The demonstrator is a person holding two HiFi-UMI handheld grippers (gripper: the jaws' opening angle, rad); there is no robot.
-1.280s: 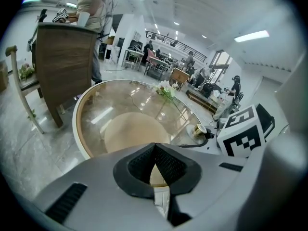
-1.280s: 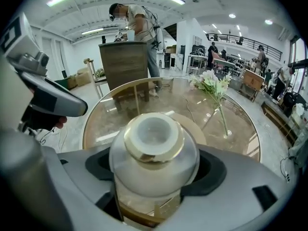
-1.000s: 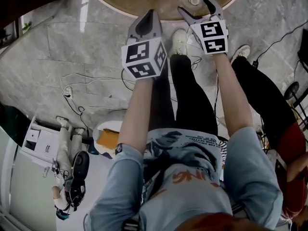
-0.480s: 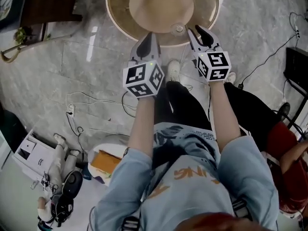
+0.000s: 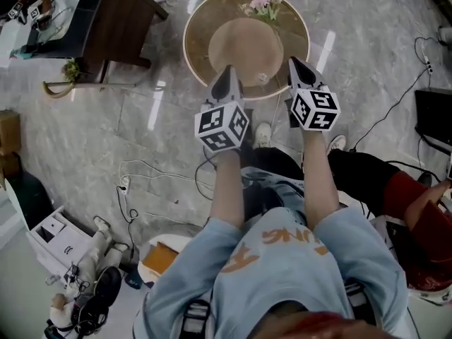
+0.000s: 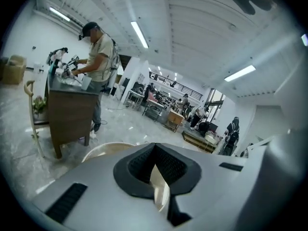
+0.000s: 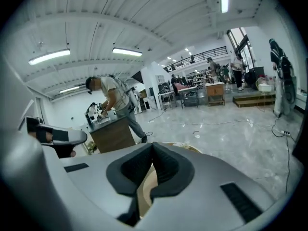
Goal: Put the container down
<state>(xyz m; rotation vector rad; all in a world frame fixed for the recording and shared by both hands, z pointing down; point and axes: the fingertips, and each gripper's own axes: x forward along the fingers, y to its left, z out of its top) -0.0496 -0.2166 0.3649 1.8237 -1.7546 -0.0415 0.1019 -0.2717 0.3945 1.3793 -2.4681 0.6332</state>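
Observation:
A small clear container (image 5: 263,78) stands on the round wooden table (image 5: 200,21), near its front edge. My left gripper (image 5: 227,70) hangs above the table's front left, shut and empty. My right gripper (image 5: 294,62) is to the right of the container and well above it. Its jaws have just been closing with nothing between them, and they now meet. In the left gripper view the jaws (image 6: 155,147) touch over the table rim (image 6: 103,148). In the right gripper view the gripper (image 7: 152,147) is shut too, with the table (image 7: 188,149) below.
Pink flowers (image 5: 260,4) sit at the table's far side. A dark wooden desk (image 5: 116,20) stands at the back left, with a person (image 6: 98,57) working at it. Cables (image 5: 141,169) trail on the marble floor. A seated person (image 5: 424,217) is at right; a white box (image 5: 60,239) is at lower left.
Both grippers have risen away from the table, which now looks smaller and farther. The right jaws, open around the container a second ago, have closed empty. The container stays on the table.

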